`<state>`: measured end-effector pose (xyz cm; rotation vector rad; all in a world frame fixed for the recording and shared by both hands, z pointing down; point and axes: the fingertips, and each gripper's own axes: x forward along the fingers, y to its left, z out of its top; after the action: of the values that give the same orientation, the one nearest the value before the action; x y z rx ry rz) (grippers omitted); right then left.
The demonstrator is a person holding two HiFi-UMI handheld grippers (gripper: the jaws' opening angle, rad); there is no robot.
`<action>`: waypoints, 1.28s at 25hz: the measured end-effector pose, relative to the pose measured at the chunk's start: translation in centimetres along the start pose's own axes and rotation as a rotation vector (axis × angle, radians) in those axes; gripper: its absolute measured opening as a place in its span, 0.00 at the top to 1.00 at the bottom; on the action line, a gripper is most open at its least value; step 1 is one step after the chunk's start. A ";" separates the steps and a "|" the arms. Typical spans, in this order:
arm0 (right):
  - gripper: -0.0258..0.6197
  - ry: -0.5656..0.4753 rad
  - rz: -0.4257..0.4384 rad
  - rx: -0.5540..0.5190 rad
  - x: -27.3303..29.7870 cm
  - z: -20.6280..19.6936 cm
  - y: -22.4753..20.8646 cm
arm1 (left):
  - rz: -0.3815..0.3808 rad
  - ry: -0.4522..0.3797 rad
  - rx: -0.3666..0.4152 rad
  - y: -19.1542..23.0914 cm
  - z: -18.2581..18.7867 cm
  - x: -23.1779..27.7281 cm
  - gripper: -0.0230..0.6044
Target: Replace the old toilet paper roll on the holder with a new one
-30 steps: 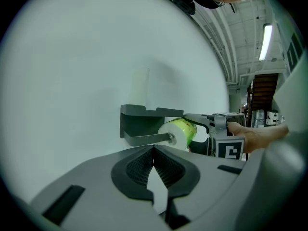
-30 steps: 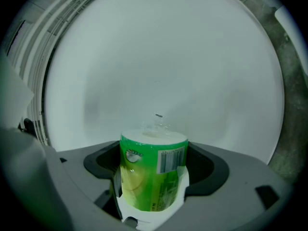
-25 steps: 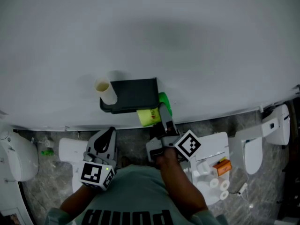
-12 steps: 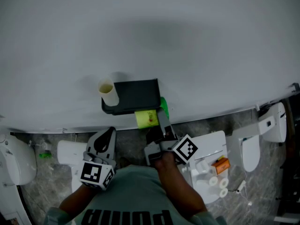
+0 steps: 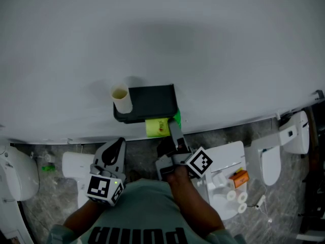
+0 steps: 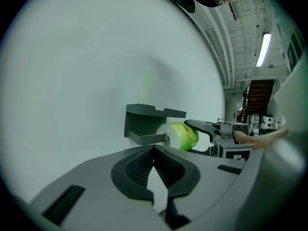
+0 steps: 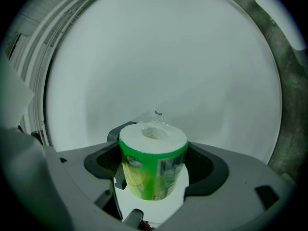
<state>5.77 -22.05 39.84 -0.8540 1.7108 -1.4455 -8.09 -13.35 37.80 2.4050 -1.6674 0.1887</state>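
New roll [image 7: 153,163], clamped in right tool [image 7: 153,152], just beside holder [image 5: 150,103]

A plain white wall [image 5: 203,44] fills most of what I see. Below it, on the grey stone floor [image 5: 51,200], white toilets stand at my left [image 5: 18,169] and right [image 5: 271,164]. An orange box [image 5: 239,178] lies on a white fixture [image 5: 231,156] near me.

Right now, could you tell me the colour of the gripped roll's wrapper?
The wrapper is green, on a white roll; the right gripper view shows it best.
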 end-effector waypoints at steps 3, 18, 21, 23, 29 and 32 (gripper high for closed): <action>0.33 0.021 0.011 -0.002 0.3 -0.6 0.1 | 0.001 -0.001 0.000 0.2 -0.2 -0.2 0.96; 0.33 0.183 0.058 0.002 1.7 -6.8 0.6 | 0.023 -0.023 -0.015 1.1 -0.1 -1.0 0.96; 0.33 0.208 0.057 0.002 1.9 -7.7 0.6 | 0.025 -0.025 -0.013 1.0 0.0 -1.3 0.96; 0.33 0.217 0.059 0.004 1.8 -7.8 0.6 | 0.027 -0.026 -0.014 1.0 0.1 -1.5 0.96; 0.33 0.222 0.076 0.007 1.5 -7.6 0.4 | 0.029 -0.024 -0.024 0.9 -0.3 -2.0 0.96; 0.33 0.224 0.086 0.001 1.0 -7.6 0.5 | 0.027 -0.025 -0.030 0.8 -0.6 -2.3 0.96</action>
<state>-1.29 -18.96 40.03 -0.6277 1.8865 -1.5303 -9.63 -11.41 37.94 2.3736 -1.7013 0.1369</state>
